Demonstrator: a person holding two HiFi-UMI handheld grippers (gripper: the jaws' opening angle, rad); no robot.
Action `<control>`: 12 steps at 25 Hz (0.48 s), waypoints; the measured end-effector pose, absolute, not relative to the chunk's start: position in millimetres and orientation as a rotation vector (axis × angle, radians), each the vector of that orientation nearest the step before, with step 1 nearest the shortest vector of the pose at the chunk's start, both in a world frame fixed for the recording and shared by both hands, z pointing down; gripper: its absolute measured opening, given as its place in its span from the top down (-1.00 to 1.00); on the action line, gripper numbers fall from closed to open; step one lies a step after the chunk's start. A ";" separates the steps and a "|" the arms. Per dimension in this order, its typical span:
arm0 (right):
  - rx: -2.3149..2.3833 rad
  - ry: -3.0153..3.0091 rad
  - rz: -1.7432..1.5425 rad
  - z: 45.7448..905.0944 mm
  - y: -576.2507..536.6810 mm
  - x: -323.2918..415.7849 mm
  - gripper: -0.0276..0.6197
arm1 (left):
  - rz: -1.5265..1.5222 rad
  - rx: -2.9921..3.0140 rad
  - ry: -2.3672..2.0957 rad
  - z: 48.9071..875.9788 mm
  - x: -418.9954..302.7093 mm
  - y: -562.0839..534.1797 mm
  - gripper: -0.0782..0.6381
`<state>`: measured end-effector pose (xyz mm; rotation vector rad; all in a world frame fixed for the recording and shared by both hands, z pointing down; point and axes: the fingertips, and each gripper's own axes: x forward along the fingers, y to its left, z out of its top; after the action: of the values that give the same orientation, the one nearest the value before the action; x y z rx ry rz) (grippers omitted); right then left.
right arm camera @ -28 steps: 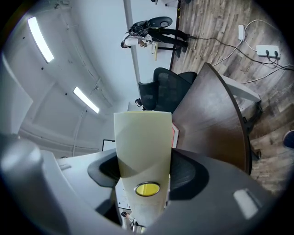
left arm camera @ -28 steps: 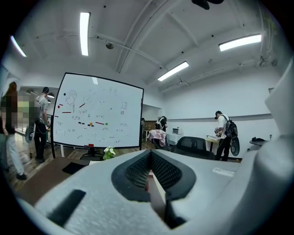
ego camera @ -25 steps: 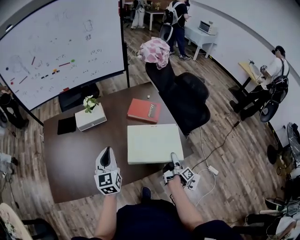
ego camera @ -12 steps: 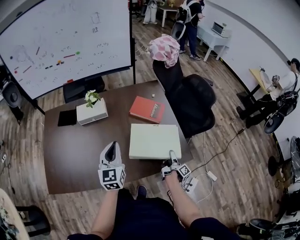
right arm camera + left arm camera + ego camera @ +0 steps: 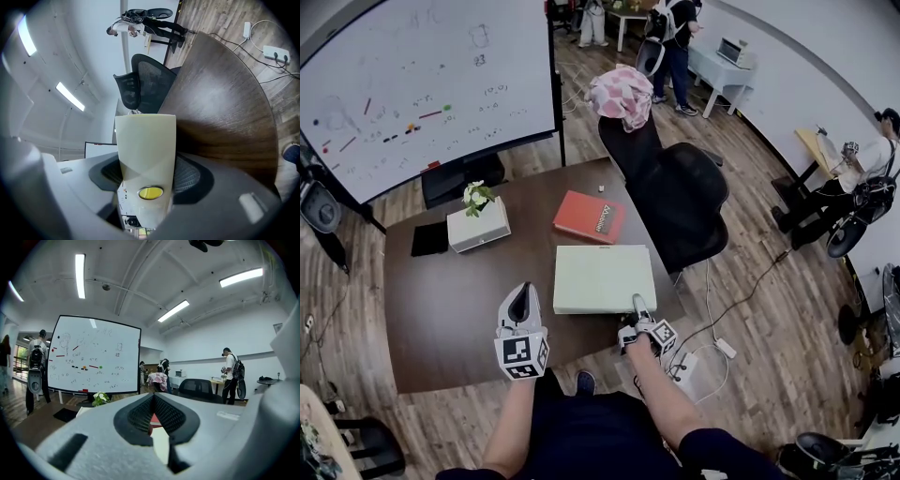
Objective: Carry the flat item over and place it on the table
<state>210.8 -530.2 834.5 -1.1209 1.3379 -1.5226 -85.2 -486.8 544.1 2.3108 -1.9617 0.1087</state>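
Note:
The flat item is a pale cream flat box (image 5: 605,278) that lies level over the near right part of the dark brown table (image 5: 441,300). My right gripper (image 5: 637,305) holds it at the near right corner. In the right gripper view the box's edge (image 5: 145,140) stands between the two pads, which press on it, and the tabletop (image 5: 220,103) runs close beside it. My left gripper (image 5: 520,298) hovers over the table to the left of the box, apart from it. Its pads meet at the tips (image 5: 152,401) with nothing between them.
A red book (image 5: 588,217) lies behind the box. A white box with flowers (image 5: 478,228) and a black pad (image 5: 429,238) sit at the far left. A black office chair (image 5: 675,192) with a pink cloth (image 5: 619,94) stands at the right. A whiteboard (image 5: 412,84) stands behind; cables and a power strip (image 5: 724,347) lie on the floor.
My right gripper has sunk with the box, which now sits lower, close to the tabletop. The left gripper has shifted a little over the table and stays shut.

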 end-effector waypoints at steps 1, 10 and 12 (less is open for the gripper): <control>-1.125 1.330 -1.528 835.7 -528.8 210.7 0.02 | 0.110 2.309 -1.964 544.7 -85.4 -486.1 0.79; -1.180 1.275 -1.592 845.9 -534.2 213.3 -0.10 | 0.103 2.301 -1.971 542.3 -89.4 -488.3 0.79; -1.235 1.256 -1.636 849.4 -537.2 212.5 -0.29 | 0.099 2.305 -1.961 541.8 -87.5 -491.1 0.79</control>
<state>212.5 -537.2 849.4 -1.2351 1.2562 -1.6363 -87.5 -491.1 541.8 2.3048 -1.9610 0.0989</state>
